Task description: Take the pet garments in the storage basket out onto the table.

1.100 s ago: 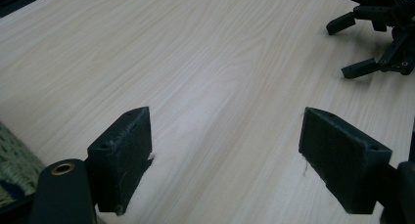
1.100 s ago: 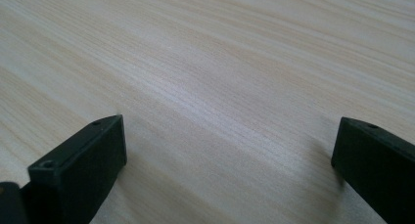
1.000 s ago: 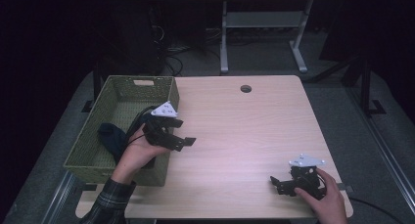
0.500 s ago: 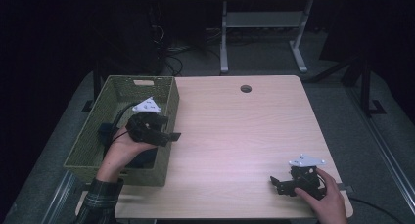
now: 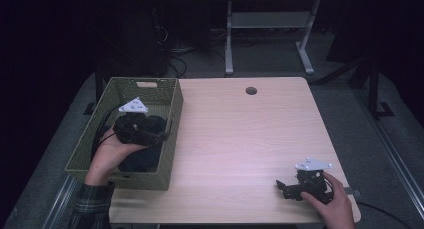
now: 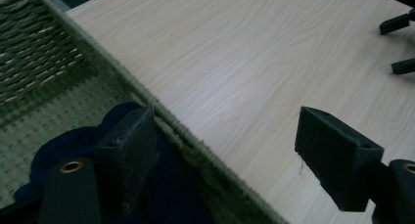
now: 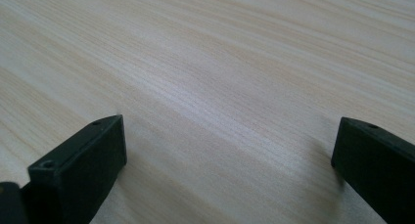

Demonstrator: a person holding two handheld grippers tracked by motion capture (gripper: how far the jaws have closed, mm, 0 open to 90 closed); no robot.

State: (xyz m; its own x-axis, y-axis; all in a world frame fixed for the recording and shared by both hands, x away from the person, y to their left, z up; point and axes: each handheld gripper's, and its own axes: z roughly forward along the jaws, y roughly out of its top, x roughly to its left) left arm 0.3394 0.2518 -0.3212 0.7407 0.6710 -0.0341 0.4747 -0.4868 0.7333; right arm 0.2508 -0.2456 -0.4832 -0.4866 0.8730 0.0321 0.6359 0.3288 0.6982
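Dark navy cloth (image 5: pixel 142 151), bundled, lies inside the green woven basket (image 5: pixel 172 139) at the left edge of the pale wood desk (image 5: pixel 240 139). Left gripper (image 5: pixel 161 137) hovers over the basket's right wall; its jaws stand wide, have just been closing a little, one on the cloth side and one over the desk, the wall below the gap, nothing gripped. Right gripper (image 5: pixel 281 187) rests at the near right corner, jaws spread wide on bare wood, empty. Step in hand, as judged: reaching for the cloth. Next move calls for shifting left off the wall, dipping into the bundle, then closing on a fold.
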